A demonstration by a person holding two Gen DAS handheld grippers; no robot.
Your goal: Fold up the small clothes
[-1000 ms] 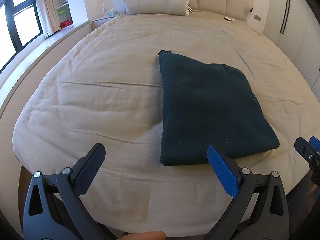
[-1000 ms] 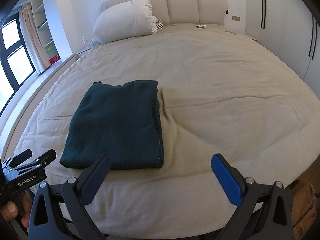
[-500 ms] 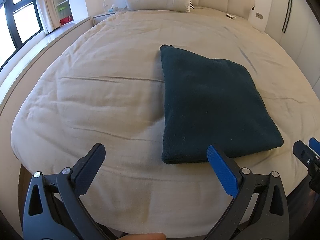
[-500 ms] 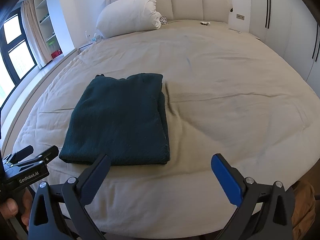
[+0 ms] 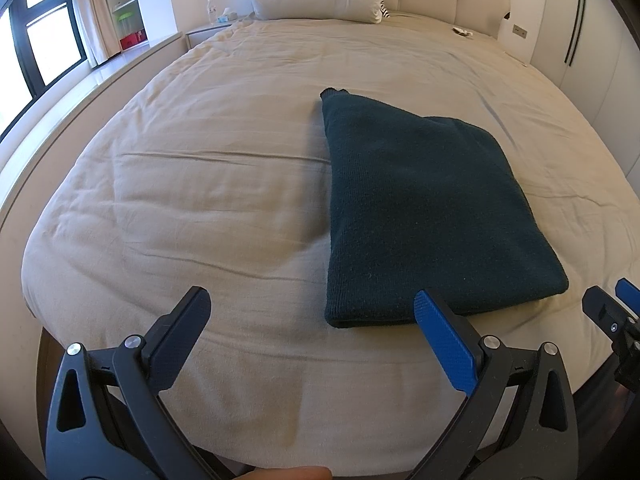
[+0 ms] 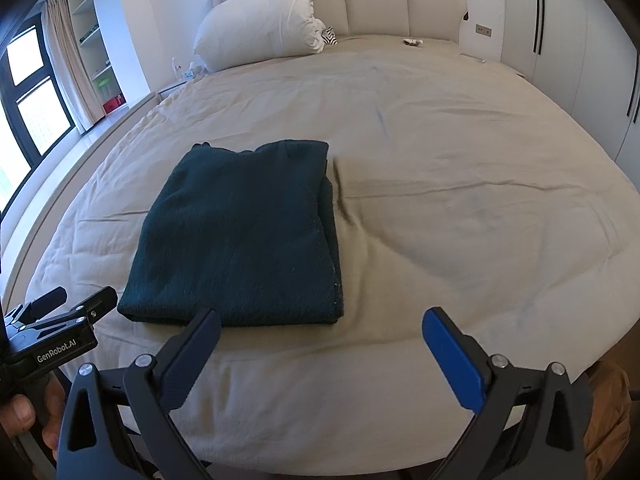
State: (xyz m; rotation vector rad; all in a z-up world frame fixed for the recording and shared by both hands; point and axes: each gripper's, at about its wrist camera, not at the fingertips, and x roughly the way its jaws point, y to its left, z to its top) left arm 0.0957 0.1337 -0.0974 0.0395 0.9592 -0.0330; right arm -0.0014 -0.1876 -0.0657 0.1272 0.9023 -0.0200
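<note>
A dark teal knitted garment (image 5: 416, 216) lies folded into a flat rectangle on the beige bed (image 5: 208, 184). In the right wrist view the same garment (image 6: 244, 236) lies left of centre, its layered edge facing right. My left gripper (image 5: 310, 304) is open and empty, held at the bed's near edge just left of the garment's near corner. My right gripper (image 6: 320, 320) is open and empty too, hovering over bare cover just off the garment's near right corner. Each gripper shows at the edge of the other's view: the right gripper (image 5: 612, 312) and the left gripper (image 6: 68, 304).
A large white pillow (image 6: 260, 24) leans on the padded headboard (image 6: 376, 4) at the far end. A small flat item (image 6: 413, 41) lies near the headboard. Windows (image 5: 36, 40) and shelves line the left; white wardrobe doors (image 6: 568, 40) stand on the right. A hand (image 6: 24, 412) holds the left gripper.
Both cameras have tipped up a little, so the garment sits slightly lower in each view. The garment itself has not moved and both grippers have stayed open.
</note>
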